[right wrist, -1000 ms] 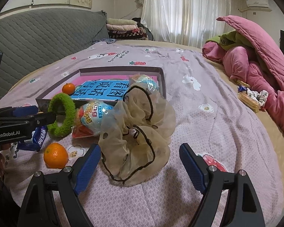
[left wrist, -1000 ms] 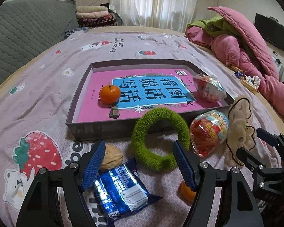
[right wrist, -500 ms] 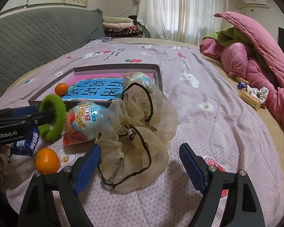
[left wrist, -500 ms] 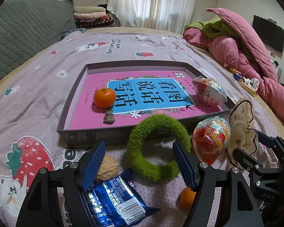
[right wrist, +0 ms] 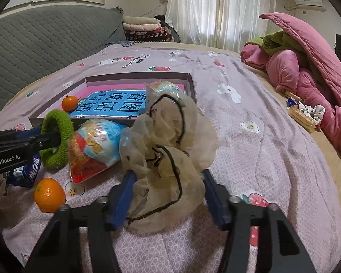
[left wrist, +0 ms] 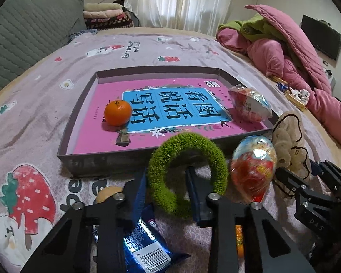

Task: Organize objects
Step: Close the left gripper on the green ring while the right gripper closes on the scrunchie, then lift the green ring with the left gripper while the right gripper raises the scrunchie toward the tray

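With an orange [left wrist: 117, 115] and one wrapped toy [left wrist: 250, 107] already laid in the tray [left wrist: 102, 161], the green ring [left wrist: 186, 175] is being closed on by the left hand-held gripper [left wrist: 164, 187] and the beige scrunchie [right wrist: 168, 159] by the right hand-held gripper [right wrist: 166, 195], while much is left loose on the bed [right wrist: 272, 159].

We saw the right gripper [right wrist: 168, 193] closing its blue jaws around the beige scrunchie [right wrist: 168, 150] on the bedspread [right wrist: 261, 150]. At left, the left gripper [right wrist: 54, 140] gripped the green scrunchie [right wrist: 56, 141] beside a wrapped egg toy [right wrist: 95, 145].
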The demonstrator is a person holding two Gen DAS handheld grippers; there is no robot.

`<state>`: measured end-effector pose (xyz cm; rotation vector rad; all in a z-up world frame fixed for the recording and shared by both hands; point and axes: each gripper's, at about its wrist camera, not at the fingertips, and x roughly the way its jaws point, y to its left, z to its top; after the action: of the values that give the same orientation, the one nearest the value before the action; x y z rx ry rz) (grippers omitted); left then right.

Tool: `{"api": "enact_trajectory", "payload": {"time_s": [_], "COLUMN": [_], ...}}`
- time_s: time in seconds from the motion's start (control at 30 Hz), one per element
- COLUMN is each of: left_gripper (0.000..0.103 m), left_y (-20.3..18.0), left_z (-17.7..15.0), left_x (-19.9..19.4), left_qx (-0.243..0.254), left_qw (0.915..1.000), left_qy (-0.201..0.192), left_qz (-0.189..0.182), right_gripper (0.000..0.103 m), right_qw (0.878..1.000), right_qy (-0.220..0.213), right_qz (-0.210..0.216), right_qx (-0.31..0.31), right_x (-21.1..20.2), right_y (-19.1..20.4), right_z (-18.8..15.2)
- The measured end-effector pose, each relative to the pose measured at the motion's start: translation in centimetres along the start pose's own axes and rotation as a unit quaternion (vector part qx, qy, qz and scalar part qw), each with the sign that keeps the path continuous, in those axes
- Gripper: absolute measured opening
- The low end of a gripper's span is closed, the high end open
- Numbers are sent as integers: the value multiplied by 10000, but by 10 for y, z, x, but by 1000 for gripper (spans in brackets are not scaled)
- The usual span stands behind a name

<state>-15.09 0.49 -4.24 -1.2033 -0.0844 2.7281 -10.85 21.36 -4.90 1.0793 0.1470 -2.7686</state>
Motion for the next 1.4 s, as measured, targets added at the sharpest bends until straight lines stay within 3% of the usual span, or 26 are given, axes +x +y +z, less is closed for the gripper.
{"api": "enact_trajectory", "payload": {"time_s": [0.07,0.13,0.63,1.4], "left_gripper": [18,15,13,13], "left_y": [0,0,-2,-1], "left_z": [0,0,1,6], "left_x": [1,0,-14,-60], "left_qx": [-4,13,23,-40], "left_qw": [10000,10000,9995,9967], "left_qy": [-15,-27,-289,-809], "left_qz": [3,25,-97,-37], "right_gripper": [45,41,16,14], "right_qw": [10000,9999,9988,9902], "right_qy": [-49,-105,-422,-1328], "right_qz": [46,49,152,437], "right_qx": [28,11,190,64], "right_x": [-1,-3,-15,-58], "right_y": [-2,-2,-11,2], "right_z": [0,0,3,13]}}
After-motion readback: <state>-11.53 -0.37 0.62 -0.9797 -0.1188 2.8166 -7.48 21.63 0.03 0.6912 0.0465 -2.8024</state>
